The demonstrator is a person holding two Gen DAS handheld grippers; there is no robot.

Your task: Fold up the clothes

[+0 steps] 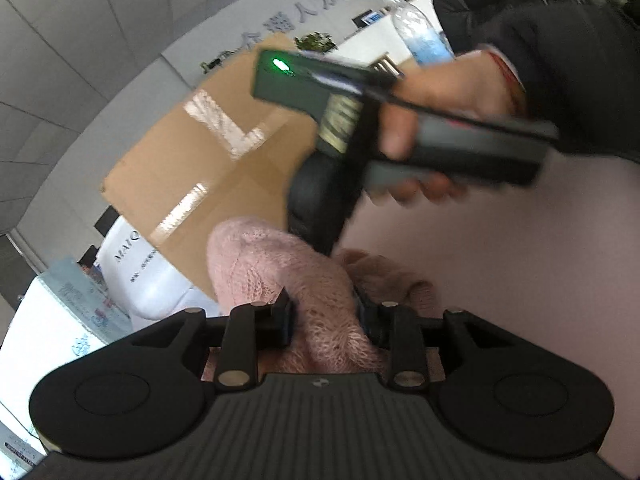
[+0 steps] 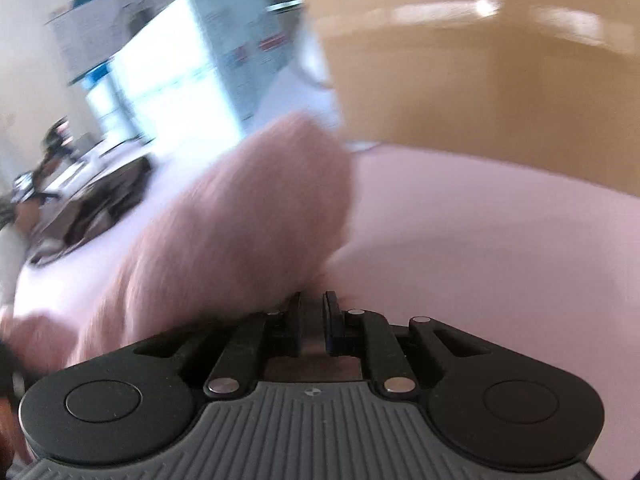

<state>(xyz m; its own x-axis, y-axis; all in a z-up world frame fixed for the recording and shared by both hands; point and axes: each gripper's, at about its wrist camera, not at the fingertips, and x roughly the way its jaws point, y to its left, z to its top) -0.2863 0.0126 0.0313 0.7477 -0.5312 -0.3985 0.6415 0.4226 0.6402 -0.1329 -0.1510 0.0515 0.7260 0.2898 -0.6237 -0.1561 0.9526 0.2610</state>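
Left gripper: our left gripper [image 1: 326,320] sits nearest in the left wrist view, its jaws closed on a thick fold of the pink knit garment [image 1: 280,276], with the fabric bunched between the pads and spilling out past them.
Right gripper: in the right wrist view our right gripper [image 2: 312,320] has its jaws drawn nearly together; a thin bit of the pink knit garment [image 2: 240,216] seems to reach in between them, but blur keeps us from telling whether it is pinched.
Garment: the fuzzy pink knit rises from both grippers in a rounded hump, held up off the pale pink tabletop [image 1: 500,272]; in the right wrist view it sweeps up and to the left, streaked by motion.
Right hand: just beyond the garment in the left wrist view, we see our right hand [image 1: 436,100] wrapped around the black handle of the other gripper, a green light [image 1: 280,65] glowing on its body and a dark sleeve [image 1: 568,60] behind it.
Tabletop: the pale pink surface [image 2: 480,232] spreads to the right of the garment in both views.
Box: a brown cardboard box [image 1: 208,164] with shiny tape strips stands on the table behind the garment.
Far background: a clear water bottle [image 1: 420,28] stands beyond the hand, and a grey wall with raised lettering [image 1: 308,4] closes the scene.
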